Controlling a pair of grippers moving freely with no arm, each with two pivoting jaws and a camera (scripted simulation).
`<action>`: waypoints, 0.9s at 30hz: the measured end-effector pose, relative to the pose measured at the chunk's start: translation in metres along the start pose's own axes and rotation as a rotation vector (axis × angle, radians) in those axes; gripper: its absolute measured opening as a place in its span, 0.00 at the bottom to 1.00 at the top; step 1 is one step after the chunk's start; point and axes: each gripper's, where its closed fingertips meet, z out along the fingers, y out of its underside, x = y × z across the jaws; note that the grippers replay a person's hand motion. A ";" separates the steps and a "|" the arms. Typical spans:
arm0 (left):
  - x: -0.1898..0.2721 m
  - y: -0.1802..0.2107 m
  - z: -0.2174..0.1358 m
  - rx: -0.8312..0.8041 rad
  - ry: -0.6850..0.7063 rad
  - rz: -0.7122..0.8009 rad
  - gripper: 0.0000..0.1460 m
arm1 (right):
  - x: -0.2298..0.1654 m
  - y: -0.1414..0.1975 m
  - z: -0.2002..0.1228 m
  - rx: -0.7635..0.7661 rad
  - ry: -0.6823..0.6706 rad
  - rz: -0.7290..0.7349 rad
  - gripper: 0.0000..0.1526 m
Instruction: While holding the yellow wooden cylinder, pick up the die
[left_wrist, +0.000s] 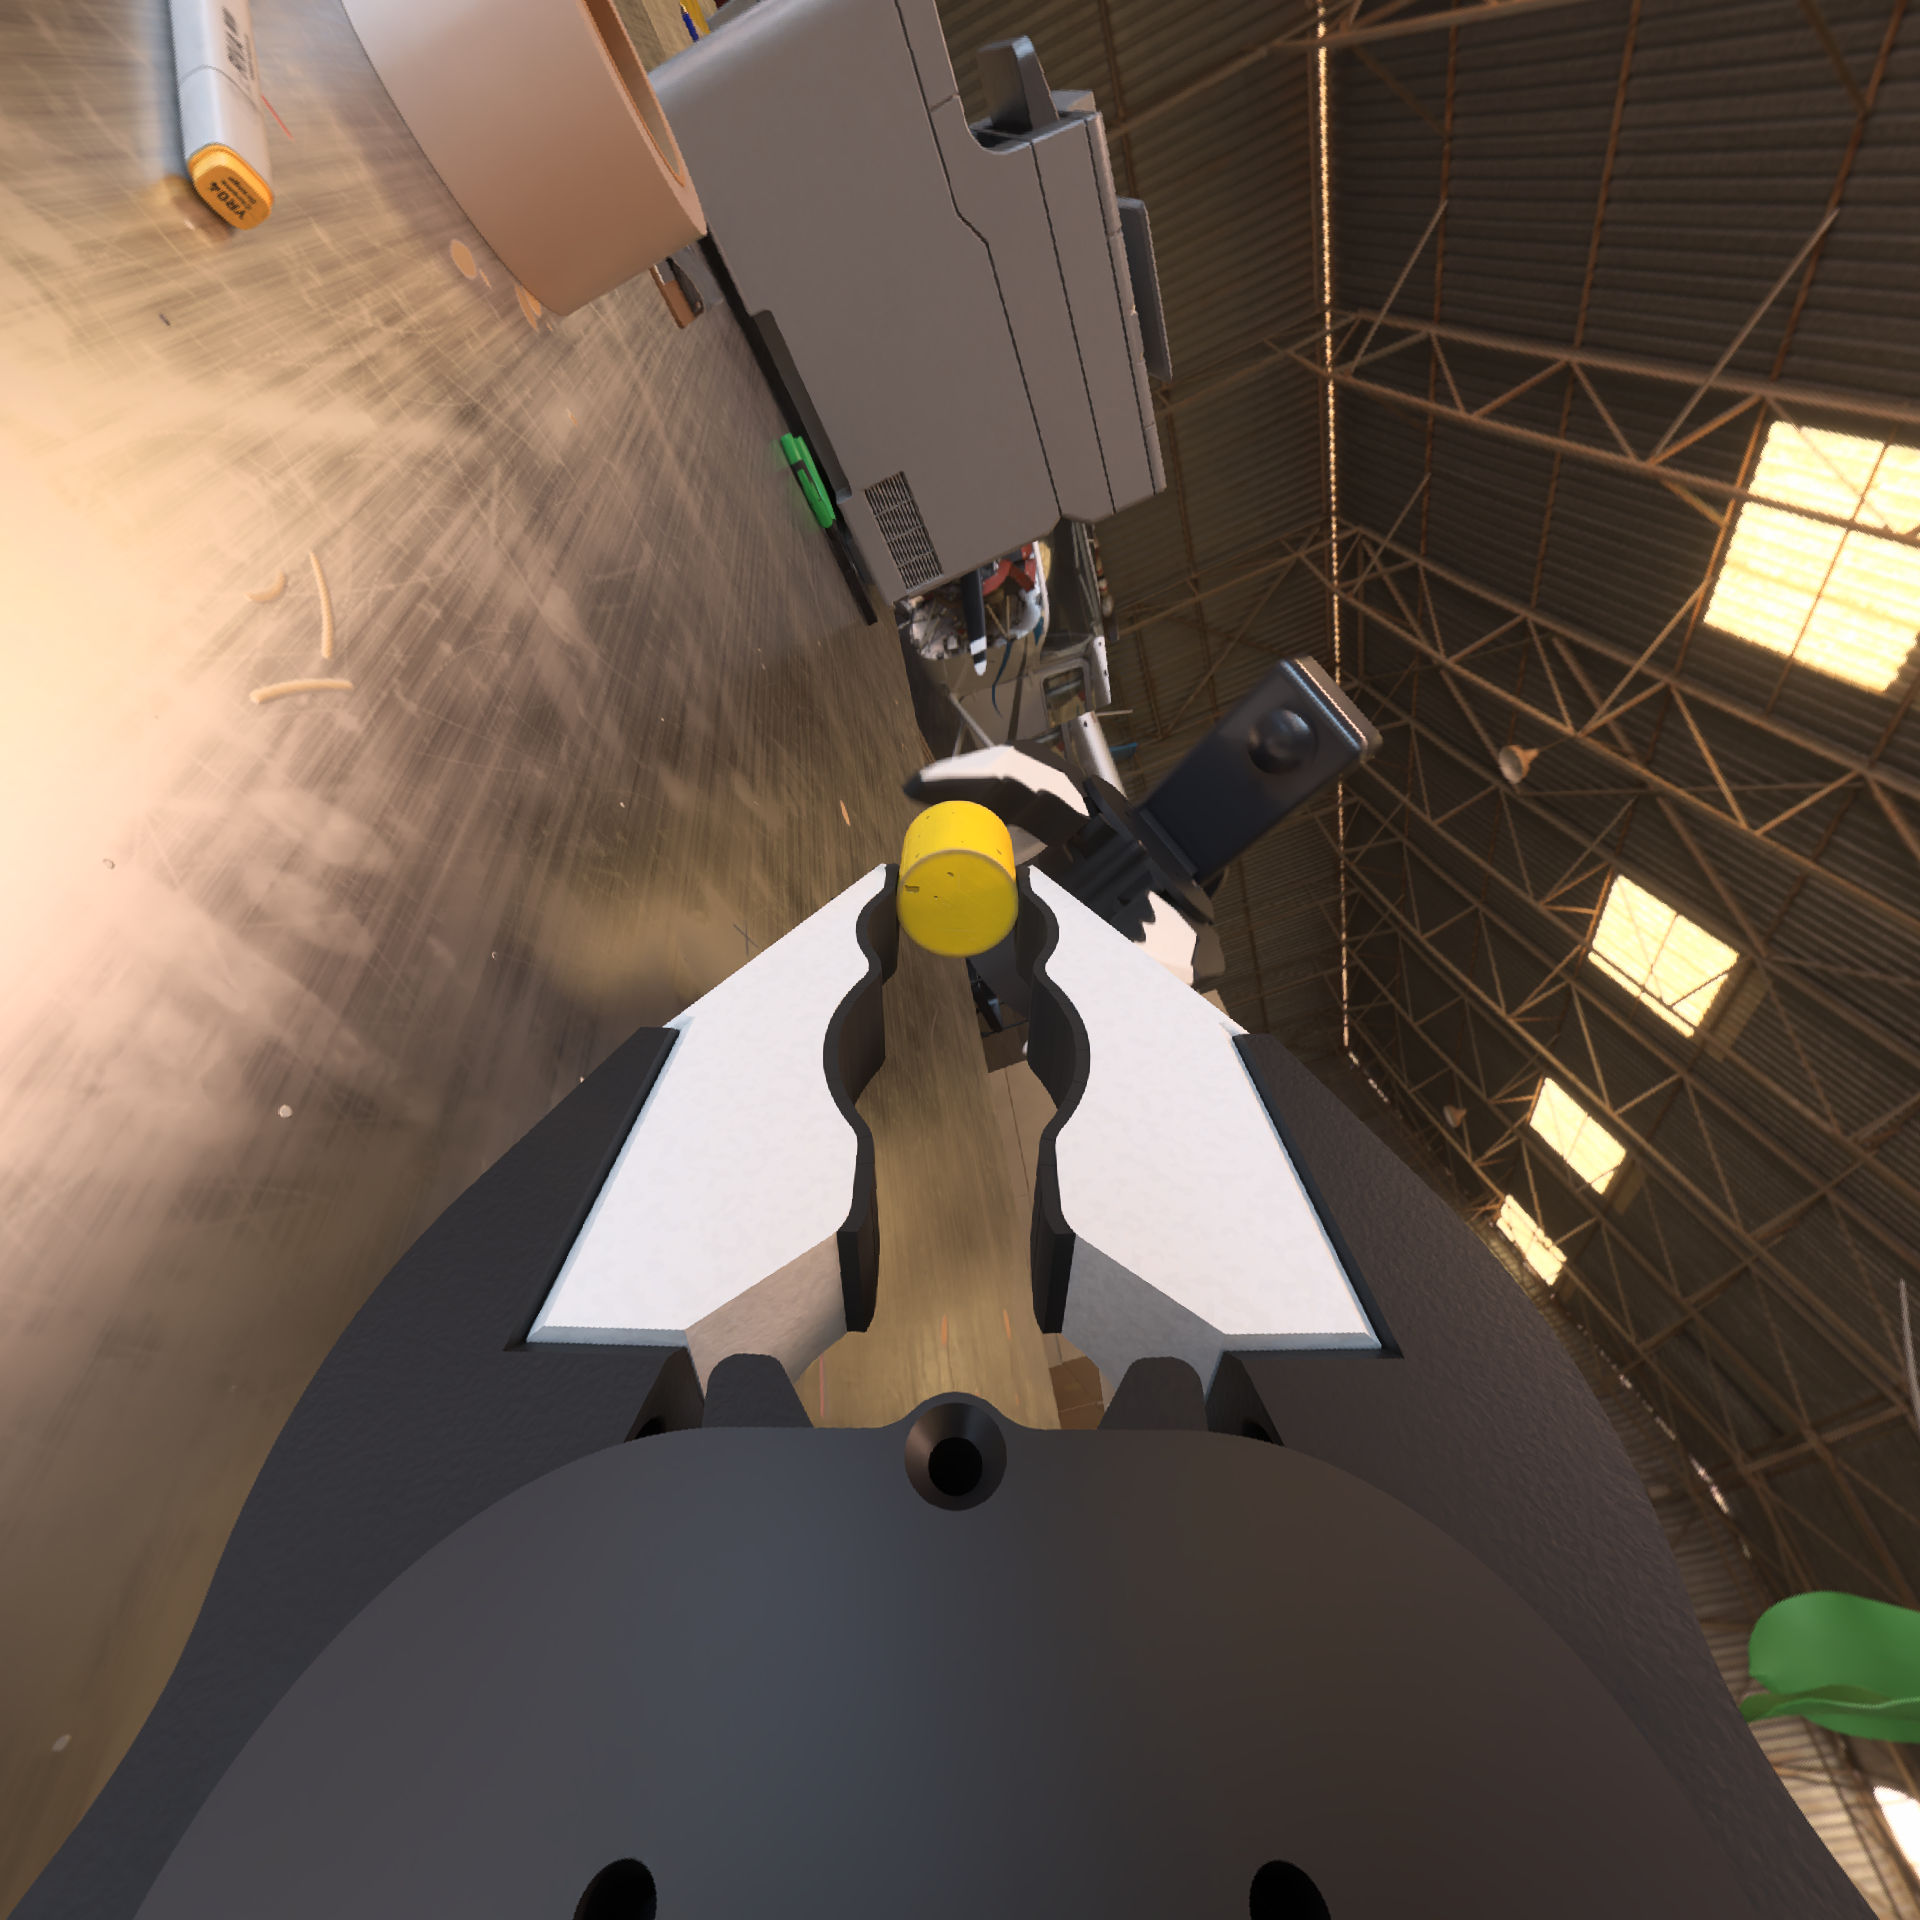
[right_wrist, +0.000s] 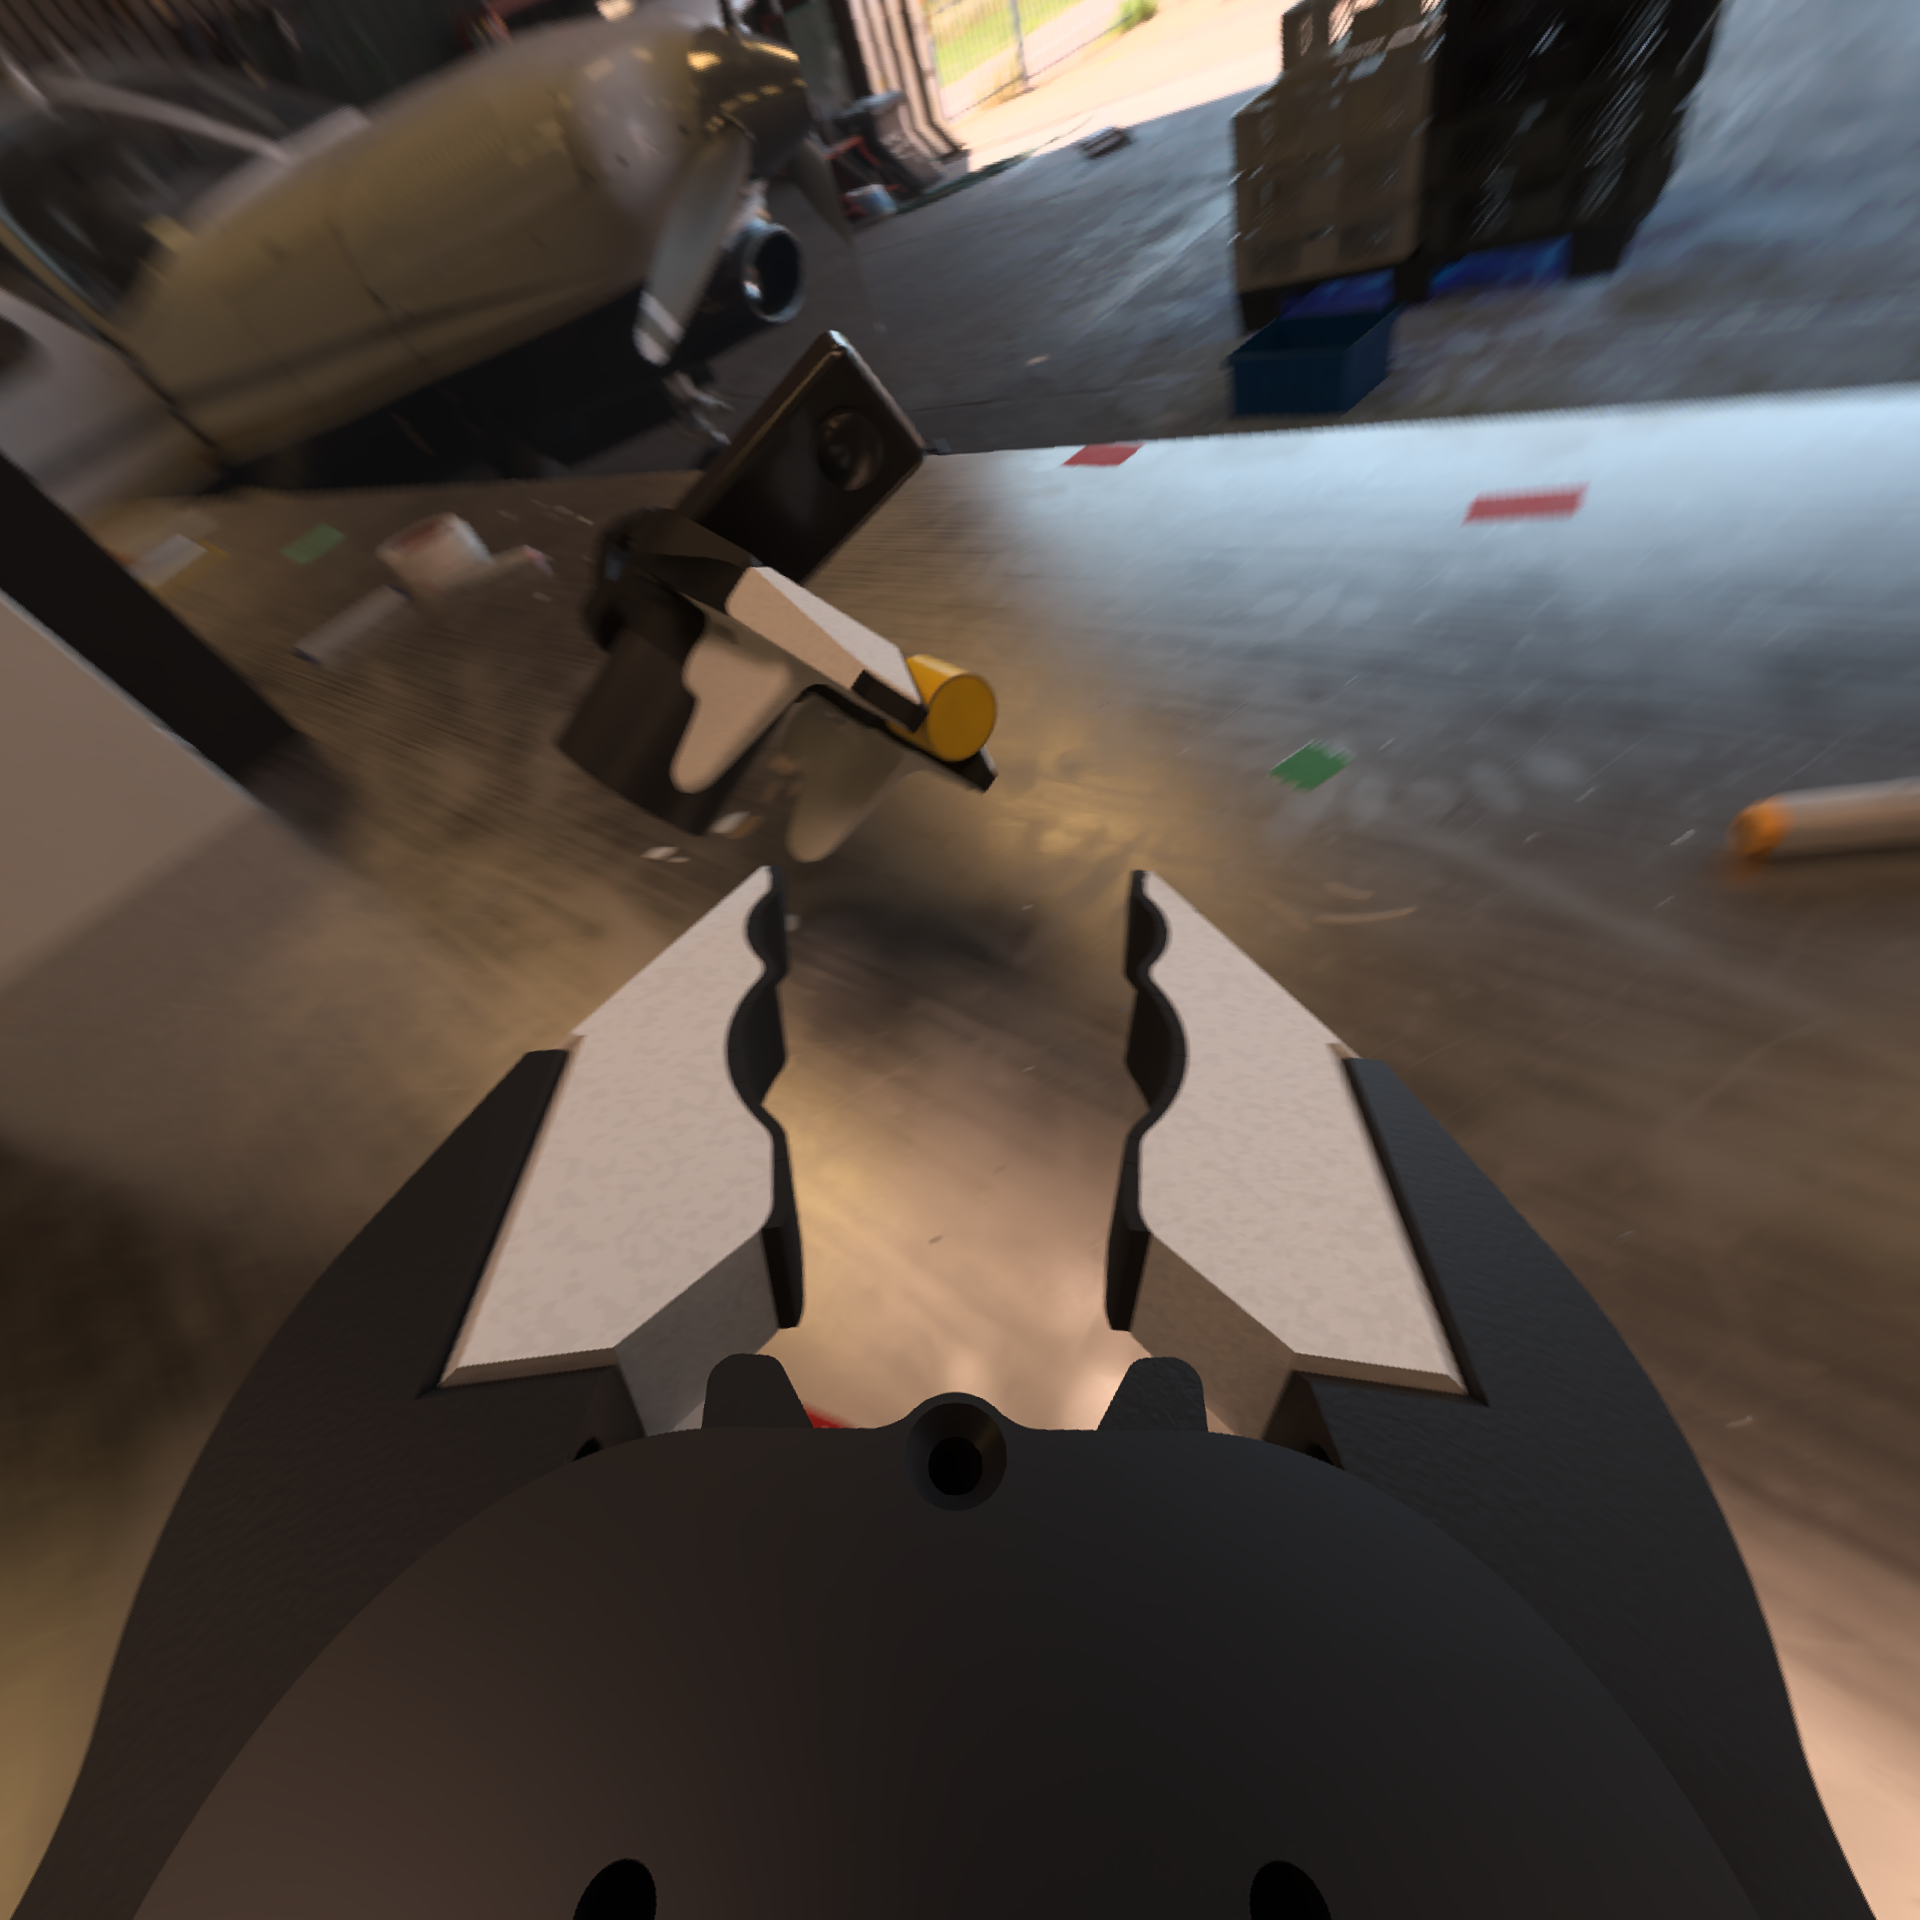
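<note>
Hangar roof trusses and a scratched metal tabletop (left_wrist: 436, 727) form the setting. The yellow wooden cylinder (left_wrist: 956, 878) is clamped crosswise at the very tips of the left gripper (left_wrist: 958, 904), clear of the tabletop; the fingers are closed to the cylinder's width and grip nothing else. In the right wrist view the same cylinder (right_wrist: 951, 709) shows at the end of the left gripper (right_wrist: 914, 717), raised above the surface. The right gripper (right_wrist: 956, 894) points at the tabletop with its fingers spread wide and nothing between them. The die is not identifiable in either view; a small red fragment (right_wrist: 826, 1417) low between the right fingers cannot be resolved. Farther out lie an orange-capped marker (left_wrist: 213, 114), a tan roll of tape (left_wrist: 540, 135), a grey printer (left_wrist: 935, 270), a green clip (left_wrist: 808, 480) and flat coloured patches (right_wrist: 1309, 766). Step in hand, by judgement: the hold on the cylinder is established and the die pickup is not yet begun. The next move calls for locating the die, centring the open right fingers over it and closing, while the left grip is maintained, since the tip hold leaves little margin.
</note>
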 end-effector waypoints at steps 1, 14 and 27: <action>0.000 0.000 0.000 0.007 -0.001 -0.010 0.15 | 0.003 -0.002 0.004 0.005 0.048 -0.086 0.50; -0.011 -0.003 -0.005 0.032 -0.018 -0.087 0.15 | 0.010 0.010 0.047 -0.176 0.278 -0.673 0.56; -0.002 0.007 0.001 -0.038 0.029 -0.072 0.15 | 0.009 0.010 0.034 -0.128 0.183 -0.566 0.48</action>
